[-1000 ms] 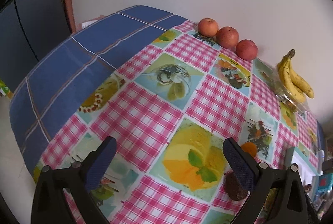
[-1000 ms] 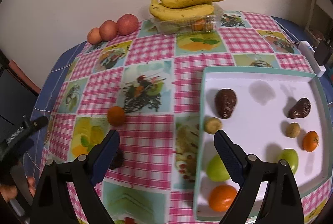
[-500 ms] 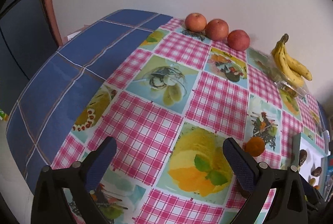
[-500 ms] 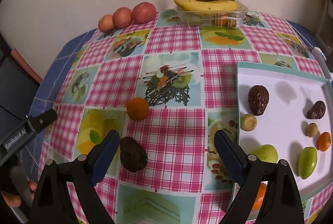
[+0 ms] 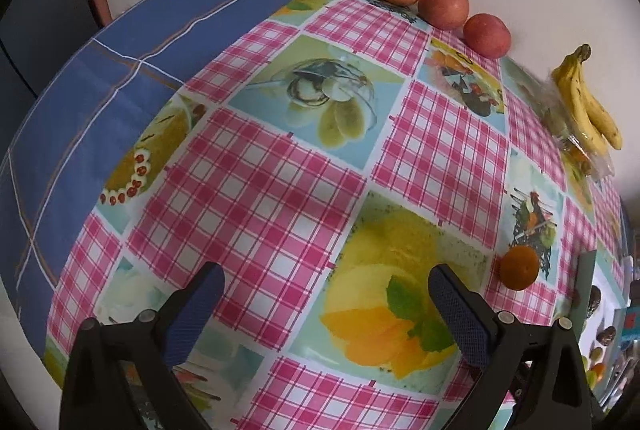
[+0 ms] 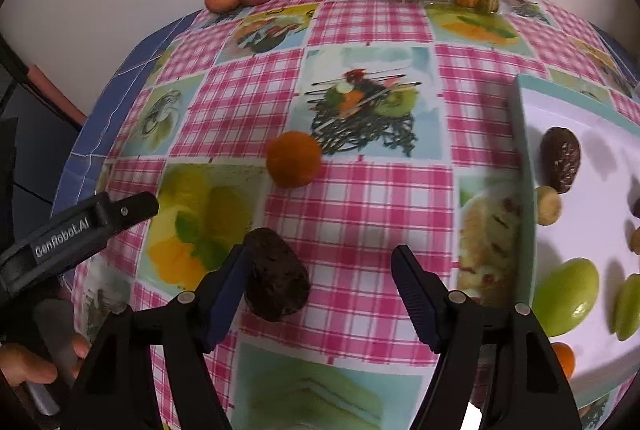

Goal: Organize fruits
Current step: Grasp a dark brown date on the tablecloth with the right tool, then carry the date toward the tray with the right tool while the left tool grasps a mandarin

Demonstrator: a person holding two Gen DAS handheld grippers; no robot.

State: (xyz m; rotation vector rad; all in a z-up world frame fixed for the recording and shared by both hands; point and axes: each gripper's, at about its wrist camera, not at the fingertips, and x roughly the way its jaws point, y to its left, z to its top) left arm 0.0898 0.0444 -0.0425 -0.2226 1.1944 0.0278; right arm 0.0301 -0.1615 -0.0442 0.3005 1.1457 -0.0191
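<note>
In the right wrist view, a dark, rough-skinned fruit (image 6: pixel 276 276) is seen lying on the checked cloth of the bench (image 6: pixel 360 198), low and left of centre. The right gripper (image 6: pixel 318 288) is set around it, its jaws closing: the left pad appears to be against the fruit's flank, while the right pad stands well clear, so nothing is grasped yet. An orange (image 6: pixel 293 159) rests just above, apart from it. The white tray (image 6: pixel 524 190), already holding several fruits, occupies the right edge of the frame.

The left gripper (image 5: pixel 322 314) is held released over bare cloth, nothing between its jaws.

The step is judged to be the pick of the dark fruit. The grip would best be centred on it before closing is finished, lest it be pushed sideways or rolled. A gentle squeeze is advised, as such a fruit may bruise.
</note>
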